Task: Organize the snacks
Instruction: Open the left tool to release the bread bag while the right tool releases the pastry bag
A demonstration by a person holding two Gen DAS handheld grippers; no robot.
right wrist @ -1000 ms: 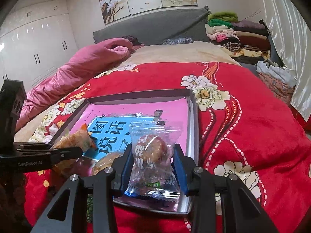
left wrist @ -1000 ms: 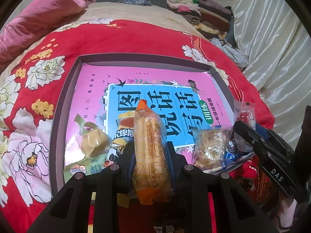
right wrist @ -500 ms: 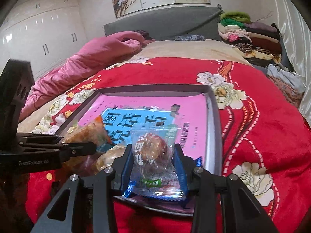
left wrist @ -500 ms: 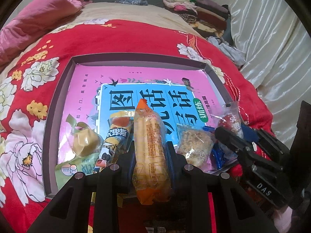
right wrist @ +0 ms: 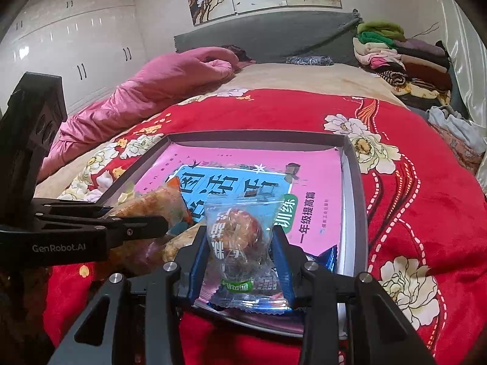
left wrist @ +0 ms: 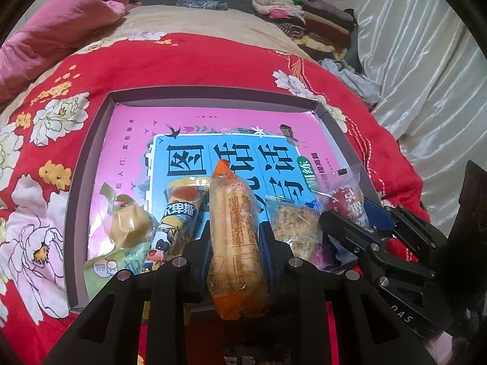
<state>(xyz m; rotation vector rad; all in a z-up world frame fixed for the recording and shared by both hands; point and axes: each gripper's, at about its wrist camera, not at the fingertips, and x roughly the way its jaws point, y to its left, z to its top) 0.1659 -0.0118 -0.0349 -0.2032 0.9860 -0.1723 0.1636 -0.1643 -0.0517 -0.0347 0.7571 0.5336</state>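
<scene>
My left gripper (left wrist: 236, 231) is shut on a long orange snack pack (left wrist: 236, 231), held over the near edge of a grey box (left wrist: 213, 94) lined with a pink and blue book (left wrist: 231, 152). In the box near me lie a yellow pastry (left wrist: 129, 226), a cow-print pack (left wrist: 178, 216) and a crumbly cake pack (left wrist: 296, 228). My right gripper (right wrist: 240, 237) is shut on a clear pack with a brown pastry (right wrist: 239, 237), over the box's near right corner. It shows at the right of the left wrist view (left wrist: 347, 203). The left gripper and its orange pack (right wrist: 152, 203) show at the left of the right wrist view.
The box (right wrist: 353, 170) lies on a red flowered blanket (left wrist: 194, 60) on a bed. A pink quilt (right wrist: 158, 88) lies at the far left. Folded clothes (right wrist: 395, 57) are stacked at the far right. A white curtain (left wrist: 426, 76) hangs on the right.
Both grippers have moved forward over the box's near edge, snacks still held. The right gripper has come closer to the left one.
</scene>
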